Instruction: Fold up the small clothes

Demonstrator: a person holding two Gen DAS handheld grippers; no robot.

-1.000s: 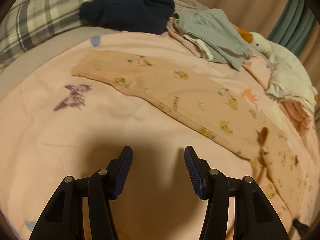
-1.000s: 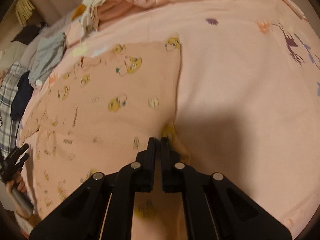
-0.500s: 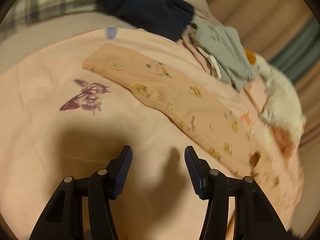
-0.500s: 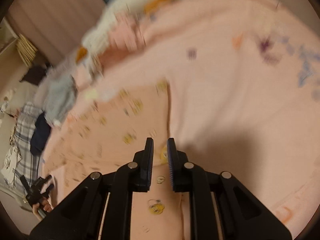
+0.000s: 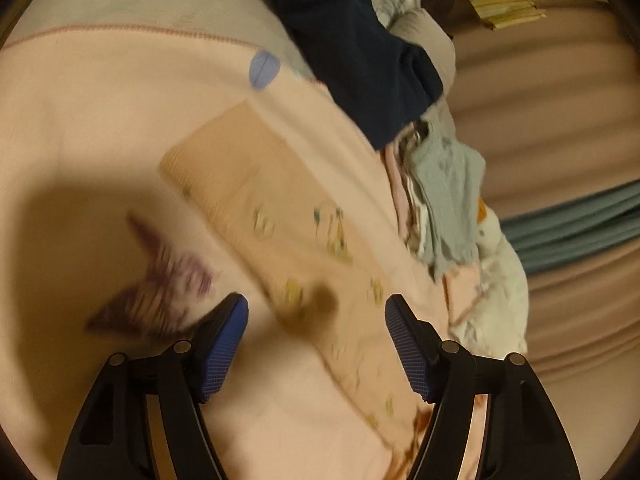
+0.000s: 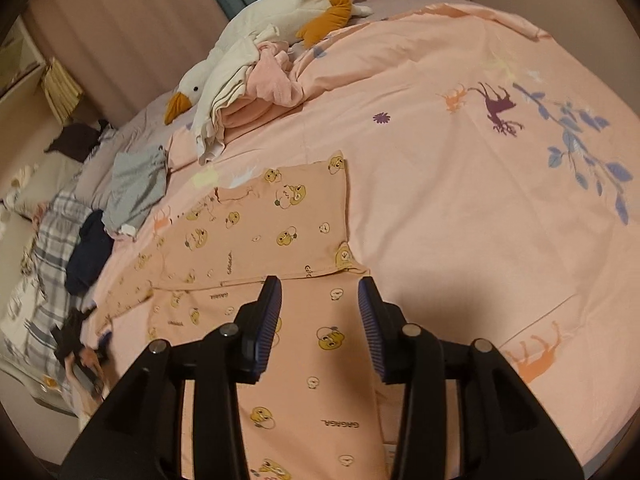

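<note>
A small peach garment with a yellow cartoon print [image 6: 256, 236] lies flat on the pink bed cover, one part folded over. My right gripper [image 6: 319, 292] is open and empty, held above the garment's near part. In the left wrist view the same garment [image 5: 280, 216] shows as a long blurred strip. My left gripper [image 5: 316, 312] is open and empty above the strip's edge, beside a purple butterfly print [image 5: 160, 280].
A pile of clothes lies at the bed's far side: a navy piece [image 5: 360, 60], a grey piece [image 6: 136, 184] and plaid fabric [image 6: 44, 240]. A white plush goose [image 6: 256, 44] lies on crumpled pink cloth [image 6: 272, 80]. Curtains hang behind.
My right gripper has opened, let go of the garment's edge and risen. My left gripper, open throughout, has swung towards the garment's strip; its view is blurred by motion.
</note>
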